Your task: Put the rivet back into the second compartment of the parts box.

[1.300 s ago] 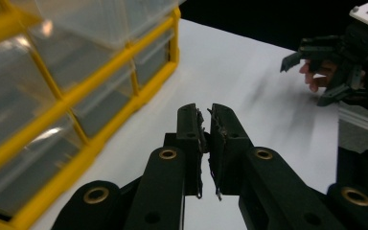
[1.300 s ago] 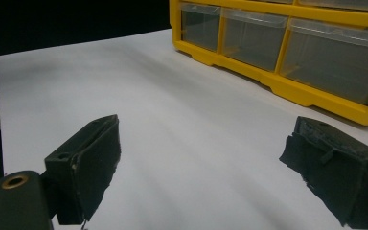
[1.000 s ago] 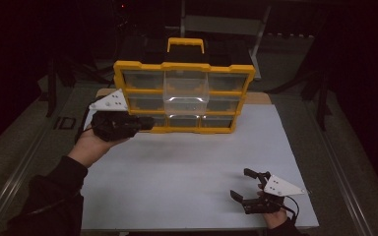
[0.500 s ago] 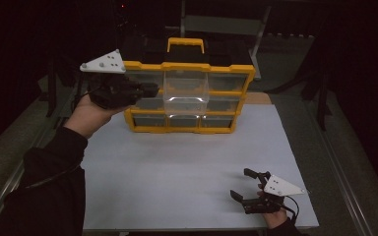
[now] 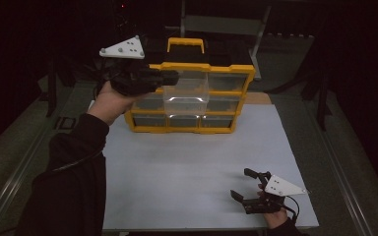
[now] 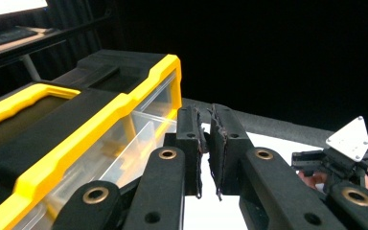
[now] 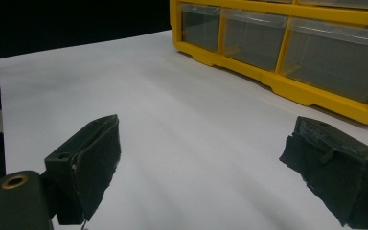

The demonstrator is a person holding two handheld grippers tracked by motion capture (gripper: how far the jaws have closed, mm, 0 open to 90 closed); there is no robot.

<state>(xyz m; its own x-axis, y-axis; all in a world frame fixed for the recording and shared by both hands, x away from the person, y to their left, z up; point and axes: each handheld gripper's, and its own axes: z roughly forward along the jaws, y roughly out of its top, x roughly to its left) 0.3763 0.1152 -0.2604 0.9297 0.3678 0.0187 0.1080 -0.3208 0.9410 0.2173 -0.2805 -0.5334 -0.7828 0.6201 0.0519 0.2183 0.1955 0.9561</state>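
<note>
Left gripper (image 5: 170, 76): raised at the top left corner of the organizer box (image 5: 192, 98), level with its upper rim; in the left gripper view its jaws are standing almost pressed together with a thin slit between the pads (image 6: 220, 143), and nothing is showing between them.

Right gripper (image 5: 248, 189): resting low on the white tabletop (image 5: 187, 167) near the front right corner, well apart from the box; jaws are spreading wide with nothing between them, the pads (image 7: 96, 158) framing bare table.

Organizer box: yellow frame, black top, yellow carry handle (image 5: 186, 44), clear drawers in rows; it is standing upright at the back of the tabletop, facing the person. One clear drawer (image 5: 186, 93) in the upper middle is sticking out toward the person; the lower drawers (image 7: 249, 38) are sitting flush. No contents can be made out inside any drawer.

Progress, as judged: work is sitting at an early stage. One drawer is standing open, nothing is being held, and the left gripper is only approaching the upper left of the box. Any handling of drawers or contents is remaining to be done.

Writing: no brand, label or lettering is showing legibly on the box, the grippers or the table.
</note>
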